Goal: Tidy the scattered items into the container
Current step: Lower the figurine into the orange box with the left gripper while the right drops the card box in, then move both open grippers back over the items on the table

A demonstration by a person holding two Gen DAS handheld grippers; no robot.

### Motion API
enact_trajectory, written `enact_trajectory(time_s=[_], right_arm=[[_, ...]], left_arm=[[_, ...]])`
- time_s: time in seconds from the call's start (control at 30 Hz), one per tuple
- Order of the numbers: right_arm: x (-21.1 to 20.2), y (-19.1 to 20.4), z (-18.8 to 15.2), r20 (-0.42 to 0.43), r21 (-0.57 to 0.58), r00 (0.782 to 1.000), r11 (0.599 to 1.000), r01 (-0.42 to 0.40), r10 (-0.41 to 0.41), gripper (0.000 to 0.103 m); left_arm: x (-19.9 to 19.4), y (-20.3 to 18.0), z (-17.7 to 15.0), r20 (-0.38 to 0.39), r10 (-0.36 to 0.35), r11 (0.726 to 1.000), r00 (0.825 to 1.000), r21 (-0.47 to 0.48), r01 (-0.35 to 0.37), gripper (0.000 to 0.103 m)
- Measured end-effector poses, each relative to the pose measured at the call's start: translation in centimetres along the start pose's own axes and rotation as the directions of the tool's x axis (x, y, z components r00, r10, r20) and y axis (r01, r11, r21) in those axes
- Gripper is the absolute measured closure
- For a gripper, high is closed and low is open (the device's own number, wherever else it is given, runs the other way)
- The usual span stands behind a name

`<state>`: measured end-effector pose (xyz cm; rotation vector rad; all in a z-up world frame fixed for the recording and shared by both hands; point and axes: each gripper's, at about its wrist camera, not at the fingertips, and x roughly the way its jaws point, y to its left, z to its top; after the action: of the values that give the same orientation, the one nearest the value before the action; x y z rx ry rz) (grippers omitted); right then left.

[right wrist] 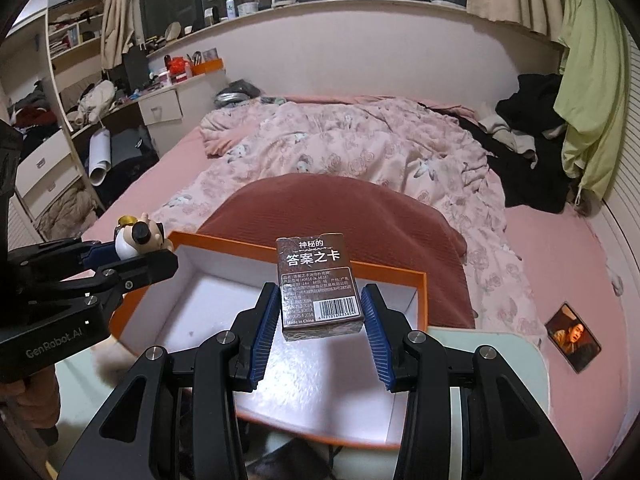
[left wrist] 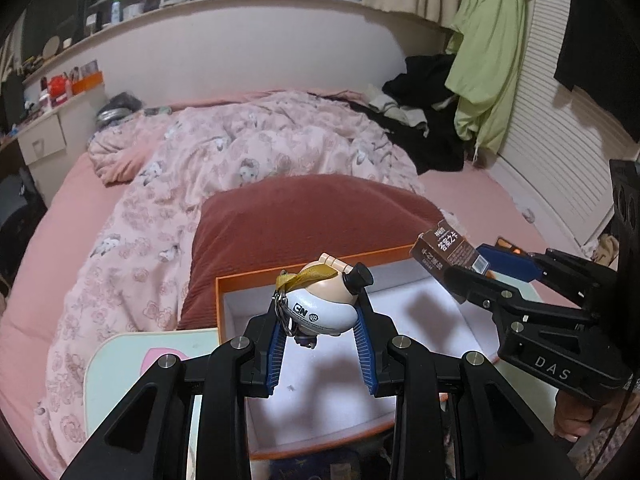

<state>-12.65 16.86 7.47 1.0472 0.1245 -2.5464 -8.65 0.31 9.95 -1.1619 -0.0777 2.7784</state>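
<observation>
An orange box with a white inside (left wrist: pixel 218 292) (right wrist: pixel 420 292) lies open in front of me; nothing shows inside it. My left gripper (left wrist: pixel 320 316) (right wrist: pixel 132 250) is shut on a toy figure keychain (left wrist: pixel 324 300) (right wrist: pixel 138 238) with a white body and a yellow strap, held above the box's left part. My right gripper (right wrist: pixel 322 308) (left wrist: pixel 476 264) is shut on a brown card box (right wrist: pixel 316 284) (left wrist: pixel 448 252) with Chinese print, held above the box's right part.
A dark red pillow (right wrist: pixel 340 208) lies right behind the box, with a pink flowered quilt (right wrist: pixel 340 140) on the bed beyond. The box rests on a pale green board (right wrist: pixel 500 352). A photo card (right wrist: pixel 572 336) lies on the pink sheet to the right.
</observation>
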Motion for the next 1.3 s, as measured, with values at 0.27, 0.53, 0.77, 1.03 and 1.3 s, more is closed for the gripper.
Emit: enact_trajectory(time_s=[0.27,0.53,0.77,1.03,1.3], right_arm=[[1.4,-0.7,0.3,-0.018,0.008,1.000,1.000,0.005,-0.005,0.058],[2.2,-1.2,0.5,-0.058,0.028,0.998,0.999,0.032,-0.030,0.045],[1.4,-0.8,0.1,-0.047,0.033,0.999,0.999,0.023,-0.021,0.044],[-2.3,-0.3,-1.4,-0.011,0.046,1.000,0.999,0.029,-0.028,0.044],[-6.9,1.4,-8.9,0.040,0.018,0.999,0.999,0.030,-0.031,0.044]], left_arm=[[1.8,0.5,0.2,-0.026,0.013,0.999,1.000,-0.031,-0.013,0.072],[-0.1,0.2,0.1,0.039,-0.021,0.999,0.999,-0.024,0.022,0.024],[-2.0,-0.1,-0.7,0.060,-0.014,1.000,0.998,-0.009,0.014,0.018],[-5.8,0.4,-5.5,0.058,0.001,1.000,0.998,0.024,-0.002,0.014],[-8.0,0.9,-13.0,0.008,0.006,1.000,1.000,0.012,-0.006,0.014]])
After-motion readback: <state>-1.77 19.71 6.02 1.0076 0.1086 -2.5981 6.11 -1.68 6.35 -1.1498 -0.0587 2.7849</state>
